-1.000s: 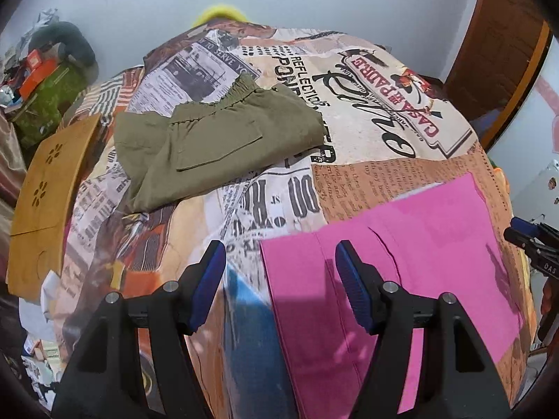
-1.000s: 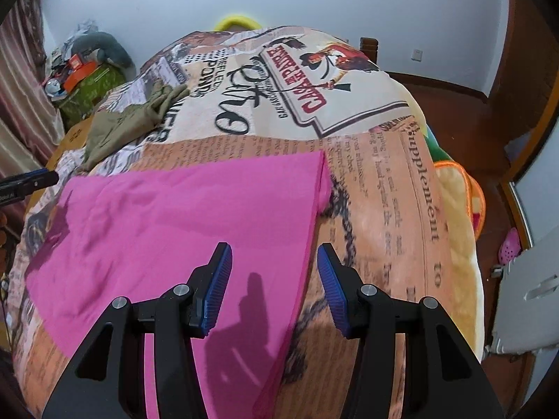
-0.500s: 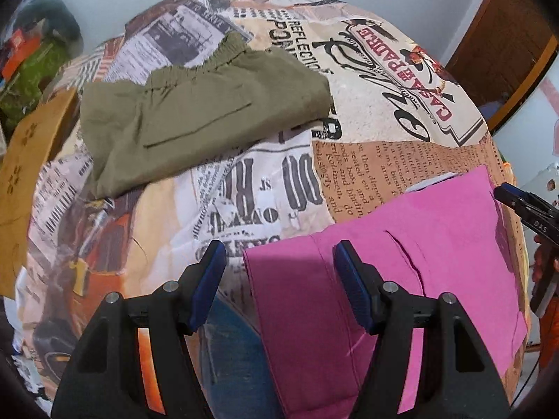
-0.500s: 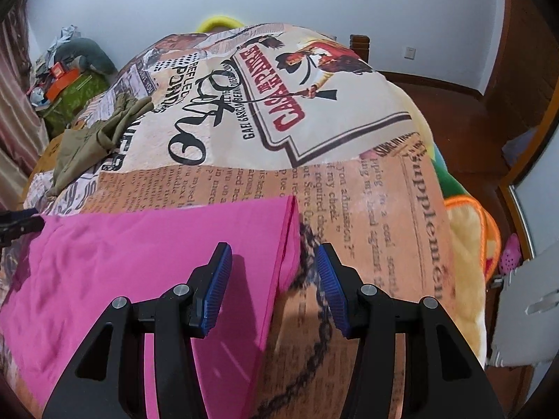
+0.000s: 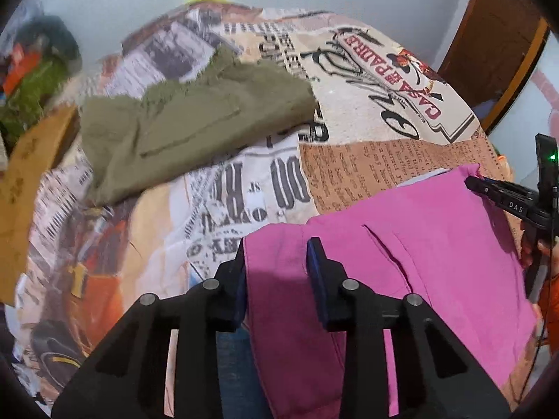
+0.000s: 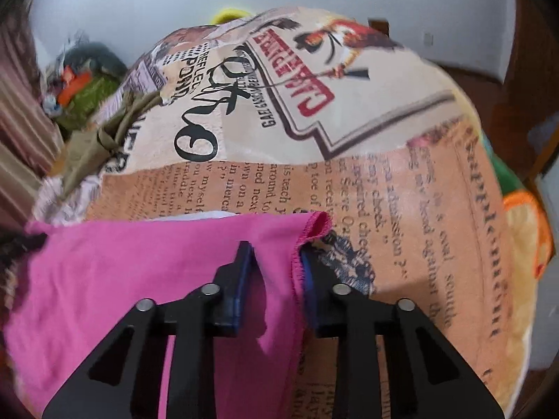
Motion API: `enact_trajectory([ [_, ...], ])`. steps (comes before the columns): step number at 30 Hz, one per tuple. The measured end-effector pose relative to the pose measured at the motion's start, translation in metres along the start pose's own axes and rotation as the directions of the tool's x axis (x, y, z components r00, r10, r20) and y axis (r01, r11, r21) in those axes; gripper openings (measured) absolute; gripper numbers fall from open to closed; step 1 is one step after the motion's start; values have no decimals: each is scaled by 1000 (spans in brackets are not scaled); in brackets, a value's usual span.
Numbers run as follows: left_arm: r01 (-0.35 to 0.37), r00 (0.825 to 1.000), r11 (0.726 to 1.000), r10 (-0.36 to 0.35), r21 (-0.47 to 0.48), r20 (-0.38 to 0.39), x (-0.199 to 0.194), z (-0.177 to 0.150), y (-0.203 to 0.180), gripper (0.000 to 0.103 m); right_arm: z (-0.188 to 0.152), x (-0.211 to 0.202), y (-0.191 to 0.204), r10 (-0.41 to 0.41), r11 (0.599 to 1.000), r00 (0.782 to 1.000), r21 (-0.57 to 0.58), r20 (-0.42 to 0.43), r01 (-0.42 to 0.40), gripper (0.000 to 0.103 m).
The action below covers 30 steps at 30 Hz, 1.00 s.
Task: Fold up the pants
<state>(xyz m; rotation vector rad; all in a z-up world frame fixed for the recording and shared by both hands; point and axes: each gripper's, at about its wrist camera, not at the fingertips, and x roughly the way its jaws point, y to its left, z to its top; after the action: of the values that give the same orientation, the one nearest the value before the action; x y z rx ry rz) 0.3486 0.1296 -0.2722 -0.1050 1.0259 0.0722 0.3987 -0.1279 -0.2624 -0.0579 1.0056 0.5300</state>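
- Pink pants (image 5: 436, 244) spread flat on a newsprint-patterned bed (image 5: 244, 188), long axis running left to right between both claws; left claw (image 5: 276, 262) partly open, straddling the near left corner, not yet clamped. Olive garment (image 5: 195, 118) lying beyond, blurred.
- Right claw (image 6: 276, 265) likewise part-open, astride the curled right corner hem; fabric between the fingers, grip uncertain. Near edge cut off.

You're working on soft, matt cloth throughout — the pink pants (image 5: 436, 255) smooth and thin, with a stitched, slightly frayed hem. Beyond the pants, the olive shorts (image 5: 195, 118) look coarser, and the printed bedspread (image 6: 401, 188) under them is matt woven fabric — no sheen.
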Motion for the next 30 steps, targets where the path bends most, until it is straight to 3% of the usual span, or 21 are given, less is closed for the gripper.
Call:
enact_trajectory([
  [3,-41,999,999,41,20,34,-3,-5,-3,32,-3,4,9,-61,996,998,-59,13,62,10],
  [10,-20,1000,999,20,-26,-3,9,-11,9,32,-5,12,18,-182,971,983,-157,14,182,7],
  [13,-44,999,999,45,3,-11,4,-9,6,37,-2,12,18,-187,969,982,-162,-3,184,7],
  [20,-137,990,989,135,52,44,-31,1,11,41,8,-12,16,-134,986,989,-111,-56,127,15],
  [22,-124,991,991,122,44,63,-41,8,12,41,14,-27,23,-110,988,994,-110,-27,107,19],
  [26,-69,994,997,67,32,83,-51,23,2,49,24,-46,46,-42,992,998,-114,44,47,44],
  [30,-43,997,997,39,59,70,-43,30,-18,50,31,-49,76,26,989,997,-147,71,-15,44],
])
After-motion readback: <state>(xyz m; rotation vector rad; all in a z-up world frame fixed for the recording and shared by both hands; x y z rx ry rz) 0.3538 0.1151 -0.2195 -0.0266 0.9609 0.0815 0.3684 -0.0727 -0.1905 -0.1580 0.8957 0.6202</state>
